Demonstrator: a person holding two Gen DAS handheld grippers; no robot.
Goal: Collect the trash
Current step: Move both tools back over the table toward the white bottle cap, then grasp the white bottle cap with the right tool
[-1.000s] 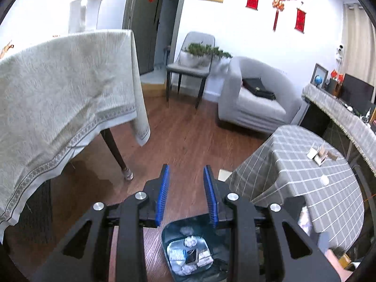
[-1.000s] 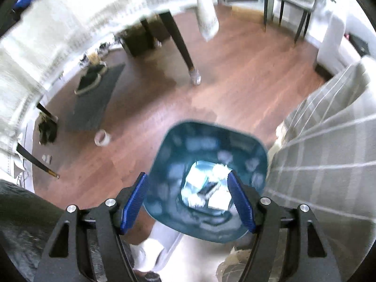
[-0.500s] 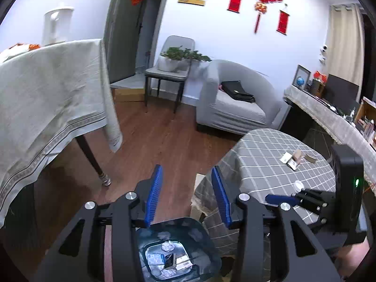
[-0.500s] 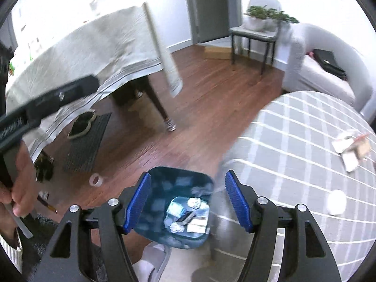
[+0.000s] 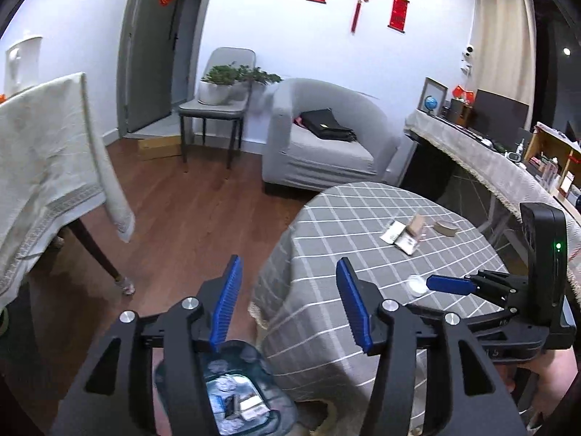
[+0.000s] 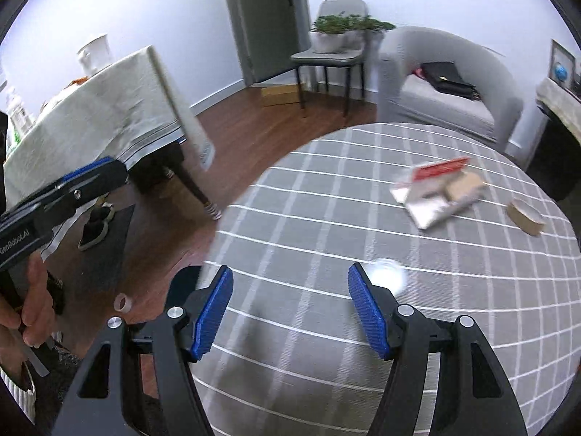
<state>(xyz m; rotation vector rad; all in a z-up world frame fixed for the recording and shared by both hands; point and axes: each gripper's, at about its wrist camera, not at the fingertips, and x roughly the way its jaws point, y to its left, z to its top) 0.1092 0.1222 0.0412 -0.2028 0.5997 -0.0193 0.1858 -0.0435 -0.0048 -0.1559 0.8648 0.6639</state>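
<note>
Since half a second ago we see both views swing upward: the round surface with the grey checked cloth [image 6: 363, 225] now fills the right view, and the dark blue plastic trash bin [image 5: 276, 392] has slid to the bottom edge of the left view and out of the right view altogether.

Bin stands on the wooden floor [image 5: 189, 218] just beside the surface; partly covered by the left hand-held gripper [image 5: 287, 309]. Inside: crumpled white paper and small wrappers, too blurred to count.

On the surface, three groups of trash:
- one cluster of flat wrappers [image 6: 435, 192], white, silver and red with a brown piece, overlapping; number unclear from motion blur.
- one small brown paper cup [image 6: 524, 216] lying on its side, near the cluster.
- one small white round lid or cup [image 6: 386, 276], closest to us, just beyond the right finger of the right hand-held gripper [image 6: 288, 305].

Both hand-held grippers have their blue pads wide apart, holding nothing. Right hand-held gripper hovers over the surface's near edge.

Left hand-held gripper shows at the left border of the right view, cut off.
</note>
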